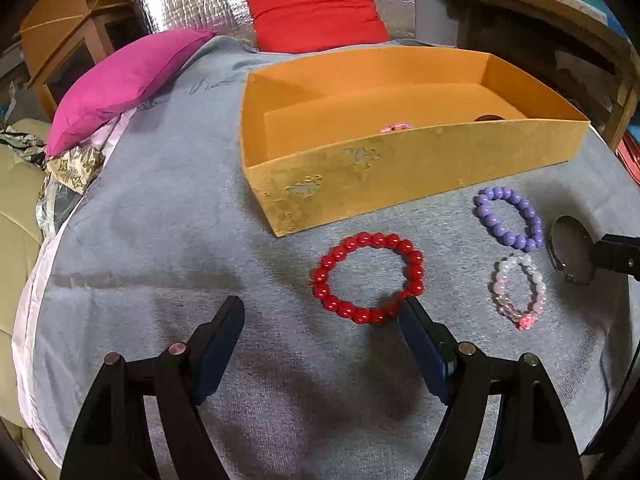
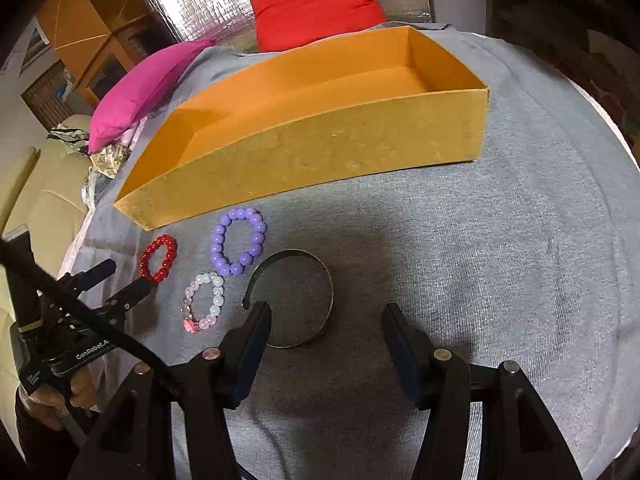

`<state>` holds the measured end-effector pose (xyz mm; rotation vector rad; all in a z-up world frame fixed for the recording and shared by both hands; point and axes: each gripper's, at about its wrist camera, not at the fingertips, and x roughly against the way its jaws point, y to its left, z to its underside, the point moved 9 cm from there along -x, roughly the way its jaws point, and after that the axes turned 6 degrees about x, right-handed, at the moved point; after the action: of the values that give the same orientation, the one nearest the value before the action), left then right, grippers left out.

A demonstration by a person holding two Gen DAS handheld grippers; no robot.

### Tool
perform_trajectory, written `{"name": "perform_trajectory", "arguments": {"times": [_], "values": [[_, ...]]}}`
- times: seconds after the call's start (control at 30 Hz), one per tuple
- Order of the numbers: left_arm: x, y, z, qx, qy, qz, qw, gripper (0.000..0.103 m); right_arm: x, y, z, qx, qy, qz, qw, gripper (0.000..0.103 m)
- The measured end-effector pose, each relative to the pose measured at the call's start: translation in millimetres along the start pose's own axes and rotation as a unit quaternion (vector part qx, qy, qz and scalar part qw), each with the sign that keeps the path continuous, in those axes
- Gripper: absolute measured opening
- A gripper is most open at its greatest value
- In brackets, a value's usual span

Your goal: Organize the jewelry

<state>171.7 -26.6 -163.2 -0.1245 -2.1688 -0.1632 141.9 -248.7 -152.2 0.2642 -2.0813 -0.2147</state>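
Both claws spread wide: left gripper [image 1: 322, 308] beside red bracelet [image 1: 368, 277], right gripper [image 2: 326, 314] around metal bangle [image 2: 294, 298], near grey cloth's [image 2: 480, 260] front edge.

A pink cushion [image 1: 128, 80] and red cushion [image 1: 316, 8] lie behind the grey cloth [image 1: 160, 240].

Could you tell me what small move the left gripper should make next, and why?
Probably ease the left gripper forward and down over the red bracelet. It is open, one finger already at the beads, and the bracelet lies outside the box.
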Motion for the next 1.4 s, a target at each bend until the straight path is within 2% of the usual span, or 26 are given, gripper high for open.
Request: {"name": "perform_trajectory", "arguments": {"times": [0.17,0.33,0.53,0.67,0.8,0.9,1.2,1.4], "values": [[-7.8,6.0,-1.4,0.024,0.014,0.013,0.9995,0.08,-0.4,2.5,-0.5,-0.002,-0.001,-0.003,1.0,0.062],[-9.4,4.0,-3.8,0.024,0.013,0.012,0.9995,0.08,1.1,-0.7,0.3,-0.004,-0.003,-0.005,1.0,0.062],[9.1,-21.7,-5.1,0.004,-0.013,0.039,0.9991,0.08,0.9,-2.9,-0.3,-0.003,-0.006,-0.003,1.0,0.062],[6.0,-28.7,-1.8,-0.009,-0.006,0.028,0.9995,0.08,-0.9,-2.4,-1.4,-0.001,-0.004,0.001,1.0,0.062],[7.9,-27.9,-2.8,-0.002,-0.01,0.04,0.9992,0.08,-1.6,-3.1,-2.3,-0.003,-0.004,0.001,1.0,0.062],[7.9,-26.2,-2.4,-0.009,-0.013,0.025,0.9996,0.08,-3.3,1.6,-4.6,-0.004,-0.005,-0.002,1.0,0.062],[12.2,-16.6,-1.0,0.006,-0.015,0.03,0.9994,0.08,-5.2,13.8,-5.2,0.013,-0.009,-0.005,1.0,0.063],[12.3,-12.7,-2.7,0.004,-0.018,0.029,0.9994,0.08,-13.6,31.0,-4.6,0.049,-0.009,0.022,0.999,0.069]]}}
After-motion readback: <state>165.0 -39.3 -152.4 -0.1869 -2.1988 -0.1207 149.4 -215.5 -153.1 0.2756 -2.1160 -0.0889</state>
